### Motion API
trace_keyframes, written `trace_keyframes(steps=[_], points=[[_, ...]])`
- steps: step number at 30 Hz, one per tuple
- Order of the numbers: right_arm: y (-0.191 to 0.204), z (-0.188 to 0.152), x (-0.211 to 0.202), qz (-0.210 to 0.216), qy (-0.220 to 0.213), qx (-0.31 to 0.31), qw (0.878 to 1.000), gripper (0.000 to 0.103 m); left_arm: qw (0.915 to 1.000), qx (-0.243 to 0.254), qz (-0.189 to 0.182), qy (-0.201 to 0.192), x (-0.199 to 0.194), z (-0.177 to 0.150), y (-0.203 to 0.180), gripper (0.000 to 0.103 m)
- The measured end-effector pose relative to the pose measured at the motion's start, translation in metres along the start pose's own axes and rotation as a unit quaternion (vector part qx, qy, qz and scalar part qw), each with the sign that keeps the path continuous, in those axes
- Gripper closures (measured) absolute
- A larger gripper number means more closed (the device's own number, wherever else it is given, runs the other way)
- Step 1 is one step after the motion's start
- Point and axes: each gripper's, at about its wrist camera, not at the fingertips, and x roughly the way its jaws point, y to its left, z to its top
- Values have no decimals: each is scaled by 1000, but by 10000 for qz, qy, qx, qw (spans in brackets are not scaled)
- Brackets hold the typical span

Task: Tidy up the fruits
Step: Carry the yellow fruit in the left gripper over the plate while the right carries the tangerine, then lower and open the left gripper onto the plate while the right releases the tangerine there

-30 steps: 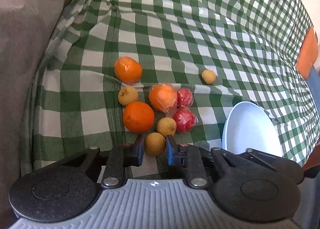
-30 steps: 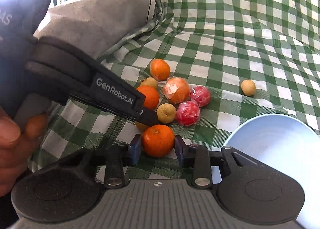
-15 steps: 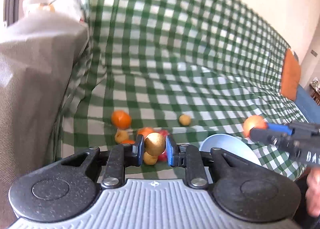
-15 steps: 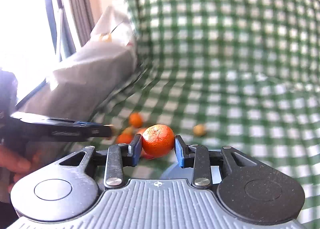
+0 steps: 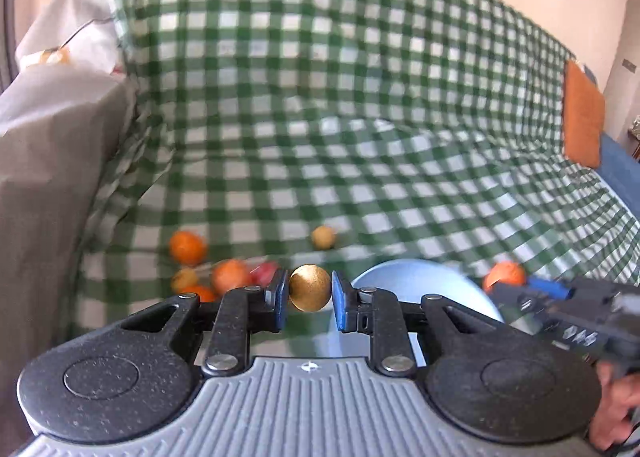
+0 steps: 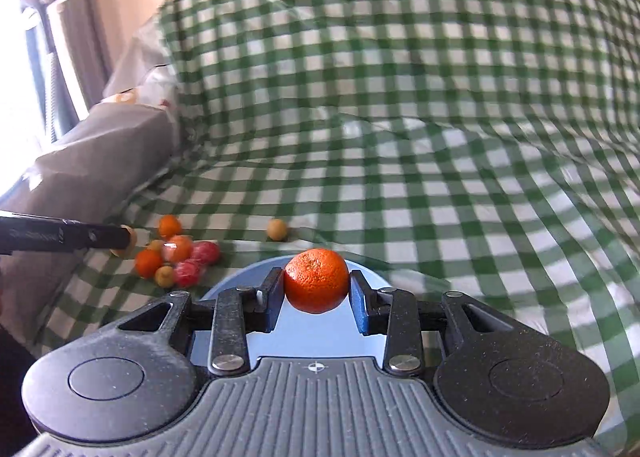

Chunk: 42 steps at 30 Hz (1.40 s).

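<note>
My left gripper [image 5: 310, 295] is shut on a small tan round fruit [image 5: 310, 293], held above the green checked cloth. My right gripper [image 6: 316, 291] is shut on an orange mandarin [image 6: 316, 281], held over the pale blue bowl [image 6: 240, 285]. The bowl also shows in the left wrist view [image 5: 420, 285], just right of the tan fruit. A pile of fruits [image 6: 176, 257] lies on the cloth left of the bowl: oranges, tan fruits and red wrapped ones. One tan fruit [image 6: 277, 229] lies alone behind the bowl. The right gripper with its mandarin [image 5: 504, 275] shows in the left wrist view.
The green checked cloth [image 5: 360, 177] covers a sofa seat and back. A grey armrest [image 5: 48, 177] rises on the left. An orange cushion [image 5: 582, 113] sits at the far right. The left gripper's arm [image 6: 60, 237] reaches in above the fruit pile.
Both grippers have lifted their fruits off the cloth. The left one has swung right towards the bowl. The right one has come over the bowl with the mandarin.
</note>
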Motion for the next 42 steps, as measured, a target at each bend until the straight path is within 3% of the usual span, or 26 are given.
trace_keyframes(steps=[4, 7, 10, 12, 20, 42], points=[[-3, -2, -1, -93, 1, 61, 9999, 67, 9988, 156, -73, -469, -1, -14, -36, 78], [2, -5, -1, -147, 17, -134, 9998, 67, 9965, 400, -119, -731, -4, -46, -55, 78], [7, -7, 1, -190, 21, -300, 9994, 67, 9925, 987, -121, -707, -2, -58, -72, 78], [7, -8, 4, -194, 45, -305, 9993, 67, 9908, 1118, -216, -726, -1, -61, -74, 78], [9, -7, 15, -252, 89, -253, 9993, 67, 9949, 982, -118, -217, 25, -68, -68, 78], [11, -9, 20, -298, 221, -490, 9981, 66, 9907, 1344, -151, -178, 26, -77, -74, 78]])
